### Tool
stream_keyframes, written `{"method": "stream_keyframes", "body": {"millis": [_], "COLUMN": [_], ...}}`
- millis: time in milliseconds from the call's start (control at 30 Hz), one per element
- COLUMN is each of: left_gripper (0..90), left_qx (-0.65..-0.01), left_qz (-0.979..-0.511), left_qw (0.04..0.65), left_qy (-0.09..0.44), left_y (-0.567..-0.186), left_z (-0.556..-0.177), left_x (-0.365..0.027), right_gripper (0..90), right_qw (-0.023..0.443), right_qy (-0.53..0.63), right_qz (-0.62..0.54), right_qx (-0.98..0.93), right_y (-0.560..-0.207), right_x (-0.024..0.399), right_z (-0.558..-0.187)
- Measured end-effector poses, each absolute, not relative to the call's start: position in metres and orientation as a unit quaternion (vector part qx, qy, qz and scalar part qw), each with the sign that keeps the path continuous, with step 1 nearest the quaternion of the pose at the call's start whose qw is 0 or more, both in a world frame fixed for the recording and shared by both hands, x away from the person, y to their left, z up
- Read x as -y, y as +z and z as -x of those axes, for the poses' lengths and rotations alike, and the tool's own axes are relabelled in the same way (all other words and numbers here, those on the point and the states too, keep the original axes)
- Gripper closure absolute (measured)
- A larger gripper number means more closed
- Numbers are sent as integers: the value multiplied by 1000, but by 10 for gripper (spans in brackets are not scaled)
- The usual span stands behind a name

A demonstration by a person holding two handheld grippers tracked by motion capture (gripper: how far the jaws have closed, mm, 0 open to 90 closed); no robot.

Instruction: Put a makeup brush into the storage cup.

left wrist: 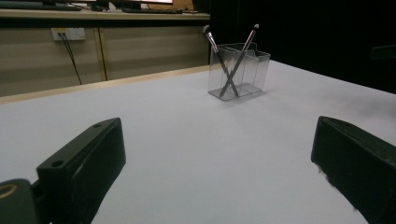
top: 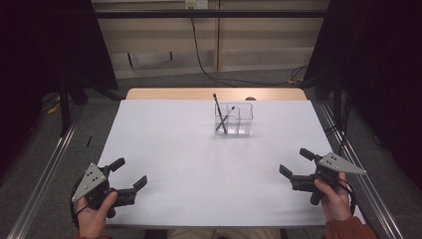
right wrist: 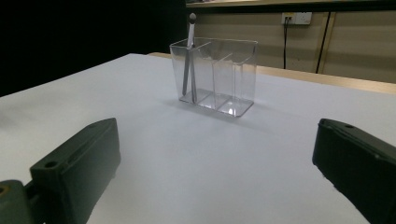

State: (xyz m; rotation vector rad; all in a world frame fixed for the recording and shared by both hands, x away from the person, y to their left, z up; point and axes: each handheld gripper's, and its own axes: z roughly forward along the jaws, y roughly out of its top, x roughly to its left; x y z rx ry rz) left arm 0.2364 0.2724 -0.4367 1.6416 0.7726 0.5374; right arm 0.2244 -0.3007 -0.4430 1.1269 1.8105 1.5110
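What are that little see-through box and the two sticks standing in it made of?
The organizer box looks like clear hard plastic, perhaps acrylic: you see straight through its glossy walls and dividers. The two makeup brushes have thin dark-grey handles with a slight sheen, metal or coated plastic, hard to say, and pale soft-looking tips, likely bristles.

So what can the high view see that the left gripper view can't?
The high view takes in both hands, the left gripper and right gripper, and the whole white table with the floor around it. The left gripper view gives a close look at two brushes crossing like an X, plus a wall socket. Both show the clear organizer and the left gripper's open jaws.
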Motion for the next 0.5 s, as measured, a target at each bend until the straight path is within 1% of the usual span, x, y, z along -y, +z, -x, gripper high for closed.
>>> {"method": "stream_keyframes", "body": {"millis": [100,233,433,500], "left_gripper": [30,29,29,29], "left_qx": [-331,-331,-329,-336], "left_qz": [-704,-704,-702,-694], "left_qw": [585,586,587,593], "left_qy": [230,229,232,233], "left_y": [-437,-437,-435,-435], "left_z": [-235,-234,-234,-234], "left_x": [-272,-272,-274,-276], "right_gripper": [6,4,5,5], "right_qw": [262,251,268,270], "right_qy": [554,557,556,559], "right_qz": [-416,-420,-415,-411], "right_qx": [-672,-671,-668,-667], "right_y": [-445,-446,-444,-444], "right_x": [302,305,310,311], "right_z": [-221,-216,-207,-205]}}
